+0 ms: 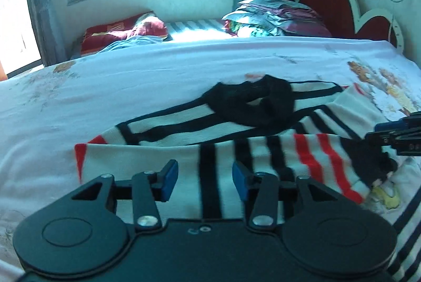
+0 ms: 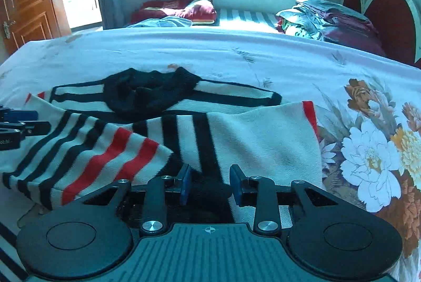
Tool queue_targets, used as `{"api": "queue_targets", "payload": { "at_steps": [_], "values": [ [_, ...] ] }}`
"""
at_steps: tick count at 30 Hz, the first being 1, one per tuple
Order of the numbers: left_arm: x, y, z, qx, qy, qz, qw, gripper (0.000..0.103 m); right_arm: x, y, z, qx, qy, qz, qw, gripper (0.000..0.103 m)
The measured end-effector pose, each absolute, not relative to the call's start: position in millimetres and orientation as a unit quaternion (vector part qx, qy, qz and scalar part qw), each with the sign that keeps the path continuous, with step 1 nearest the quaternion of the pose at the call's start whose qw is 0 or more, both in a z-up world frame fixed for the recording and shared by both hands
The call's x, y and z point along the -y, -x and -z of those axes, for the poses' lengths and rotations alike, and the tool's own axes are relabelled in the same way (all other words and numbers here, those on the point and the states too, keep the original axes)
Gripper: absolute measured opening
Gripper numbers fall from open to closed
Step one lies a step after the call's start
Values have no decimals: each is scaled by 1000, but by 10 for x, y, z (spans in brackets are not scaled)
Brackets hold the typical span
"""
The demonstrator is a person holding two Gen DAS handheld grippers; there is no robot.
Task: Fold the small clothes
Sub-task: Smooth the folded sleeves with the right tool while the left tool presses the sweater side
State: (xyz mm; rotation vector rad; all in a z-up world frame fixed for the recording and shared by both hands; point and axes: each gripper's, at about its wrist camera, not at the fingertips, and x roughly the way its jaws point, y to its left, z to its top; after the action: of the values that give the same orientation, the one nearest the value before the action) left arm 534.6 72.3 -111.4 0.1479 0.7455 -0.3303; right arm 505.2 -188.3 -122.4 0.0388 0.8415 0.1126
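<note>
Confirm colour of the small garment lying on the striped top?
Black garment, plain; clearest in the right wrist view.

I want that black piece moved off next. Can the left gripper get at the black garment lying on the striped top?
Probably yes. The black garment lies uncovered on the striped top, straight ahead of the left gripper, whose jaws stand apart and empty, with nothing between.

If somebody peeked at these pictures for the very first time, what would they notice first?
Probably the white knitted garment with black and red stripes, spread over the middle of the floral bed sheet, with a crumpled black knitted piece lying on top of it. Next come the black tongs with blue pads: the right tongs low at the garment's near edge, the left tongs open over its stripes. Far back, a red headboard with white scalloped edging stands out.
</note>
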Motion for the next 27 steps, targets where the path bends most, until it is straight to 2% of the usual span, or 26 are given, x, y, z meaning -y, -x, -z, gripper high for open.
{"api": "queue_targets", "payload": {
  "at_steps": [1,2,4,7,9,10,11,14,19,21,24,27],
  "values": [
    [-659,-5281,1117,-357,-74,163,917,49,1859,-5015,1225,-409,-13,-49,911,33],
    [-604,-5223,1152,-356,-73,166,917,51,1845,-4980,1222,-408,-5,-29,913,37],
    [-564,-5201,1303,-379,-79,160,908,51,1874,-4922,1261,-414,-9,2,910,54],
    [-603,-5141,1442,-370,-86,157,912,52,2013,-4891,1406,-437,-75,-25,896,53],
    [-627,-5142,1413,-371,-82,156,912,52,2081,-4876,1425,-433,-105,-38,895,34],
    [-636,-5144,1405,-371,-81,154,912,52,2106,-4872,1426,-432,-125,-56,892,13],
    [-653,-5147,1405,-371,-80,155,912,52,2122,-4869,1423,-433,-137,-64,889,10],
    [-720,-5145,1404,-372,-81,153,912,52,2146,-4817,1382,-431,-141,-62,889,6],
    [-867,-5167,1421,-385,-73,164,905,53,2091,-4766,1389,-438,-117,-58,889,5],
    [-841,-5174,1340,-390,-74,158,904,44,2081,-4817,1359,-445,-114,-56,887,6],
    [-844,-5057,1216,-367,-58,174,912,49,2041,-4723,1149,-400,-78,-30,913,6],
    [-822,-5025,1374,-386,-84,159,905,49,2052,-4768,1281,-433,-102,-35,895,20]
  ]
}}
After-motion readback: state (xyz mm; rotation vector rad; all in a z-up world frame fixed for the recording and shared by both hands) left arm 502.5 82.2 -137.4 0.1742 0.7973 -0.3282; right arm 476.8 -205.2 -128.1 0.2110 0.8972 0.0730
